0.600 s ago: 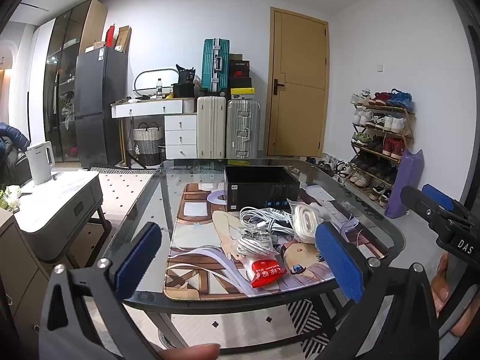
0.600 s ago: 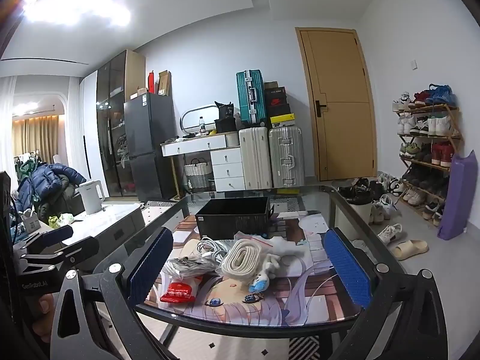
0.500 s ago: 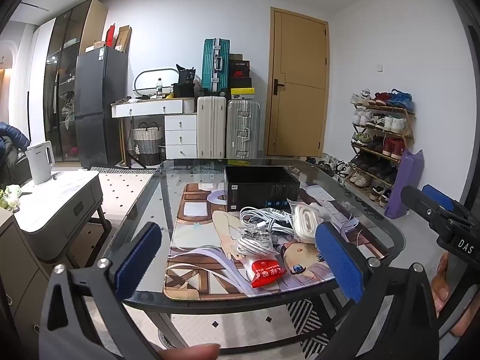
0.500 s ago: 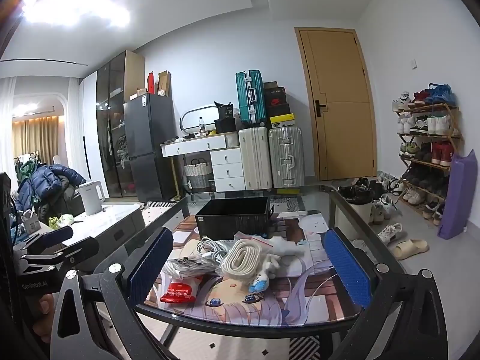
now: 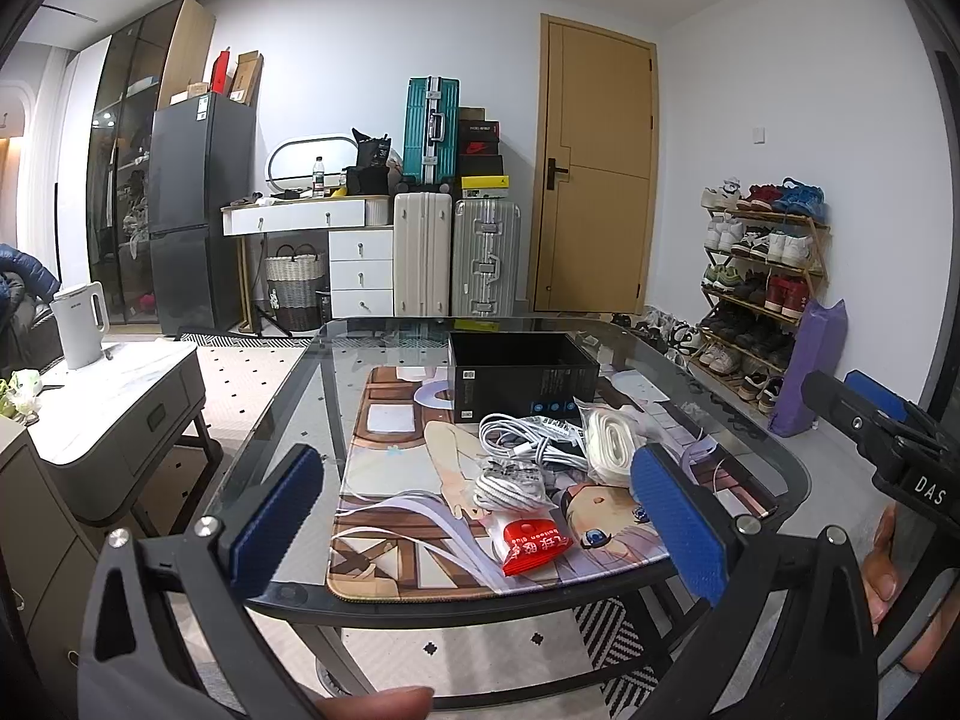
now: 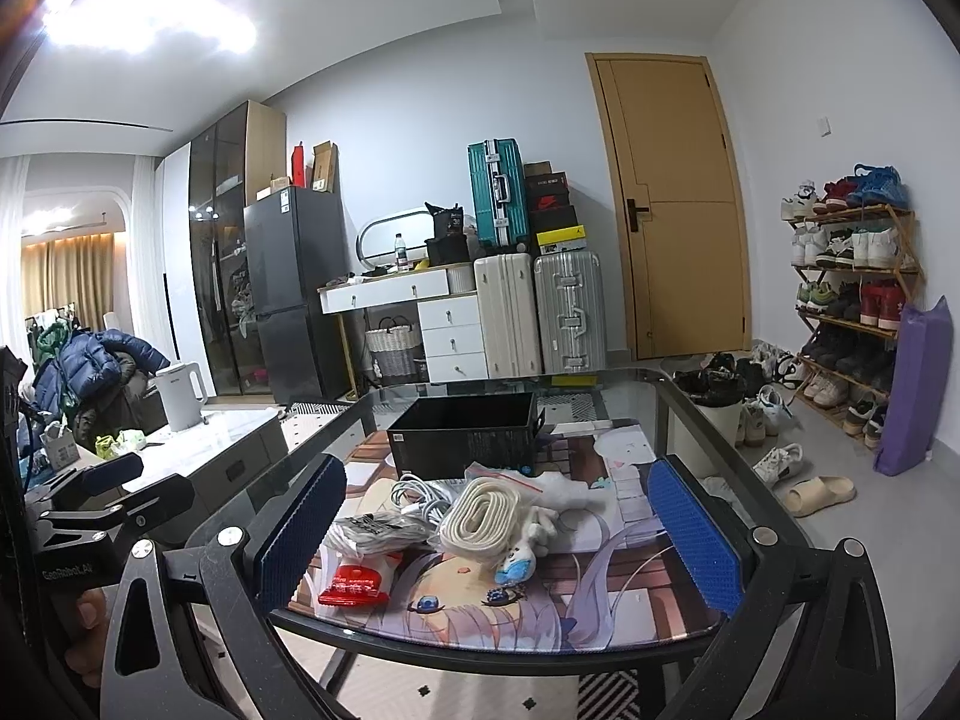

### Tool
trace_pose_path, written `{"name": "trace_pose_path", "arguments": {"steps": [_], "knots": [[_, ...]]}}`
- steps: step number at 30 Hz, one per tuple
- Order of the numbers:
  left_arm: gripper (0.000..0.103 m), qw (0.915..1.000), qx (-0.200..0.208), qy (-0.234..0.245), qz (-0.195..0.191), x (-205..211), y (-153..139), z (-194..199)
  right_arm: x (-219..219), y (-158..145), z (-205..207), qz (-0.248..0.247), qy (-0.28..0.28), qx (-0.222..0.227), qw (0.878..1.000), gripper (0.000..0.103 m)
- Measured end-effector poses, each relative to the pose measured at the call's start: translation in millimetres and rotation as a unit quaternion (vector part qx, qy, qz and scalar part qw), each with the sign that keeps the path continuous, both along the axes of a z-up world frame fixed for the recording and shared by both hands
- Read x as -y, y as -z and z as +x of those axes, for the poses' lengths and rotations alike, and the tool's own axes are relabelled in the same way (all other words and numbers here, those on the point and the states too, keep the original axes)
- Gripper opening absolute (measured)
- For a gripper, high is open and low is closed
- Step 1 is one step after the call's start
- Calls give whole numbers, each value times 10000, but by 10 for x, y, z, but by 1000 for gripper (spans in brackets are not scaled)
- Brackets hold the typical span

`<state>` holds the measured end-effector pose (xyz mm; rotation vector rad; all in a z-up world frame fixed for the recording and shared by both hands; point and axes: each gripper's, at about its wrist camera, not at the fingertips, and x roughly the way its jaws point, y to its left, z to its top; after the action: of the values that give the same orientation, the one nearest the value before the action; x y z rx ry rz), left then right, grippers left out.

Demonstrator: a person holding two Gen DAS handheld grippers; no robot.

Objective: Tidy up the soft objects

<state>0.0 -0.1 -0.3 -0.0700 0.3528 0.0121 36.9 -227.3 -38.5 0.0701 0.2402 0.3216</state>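
Note:
A pile of soft items lies on a printed mat [image 5: 384,516] on the glass table [image 5: 288,420]: a bagged cream coiled strap [image 6: 480,516] [image 5: 609,444], white cables [image 5: 528,438] [image 6: 420,495], a bagged grey-striped item [image 5: 510,483] [image 6: 375,531], a red packet [image 5: 534,546] [image 6: 354,585] and a small plush toy [image 6: 522,564]. An open black box [image 5: 522,378] [image 6: 465,432] stands behind the pile. My left gripper [image 5: 480,534] and right gripper [image 6: 498,534] are both open and empty, held short of the table's near edge.
A low marble-topped side table with a white kettle [image 5: 81,324] stands left of the glass table. Suitcases [image 5: 456,258], a white desk and a fridge line the back wall. A shoe rack [image 5: 762,282] and loose shoes are at the right.

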Motion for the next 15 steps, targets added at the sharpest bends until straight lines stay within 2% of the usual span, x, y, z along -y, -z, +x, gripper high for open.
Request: {"name": "trace_pose_path", "arguments": {"steps": [15], "knots": [[103, 9999, -35, 90, -53, 20, -15, -4, 9, 16, 17, 31, 29, -26, 10000, 103]]}}
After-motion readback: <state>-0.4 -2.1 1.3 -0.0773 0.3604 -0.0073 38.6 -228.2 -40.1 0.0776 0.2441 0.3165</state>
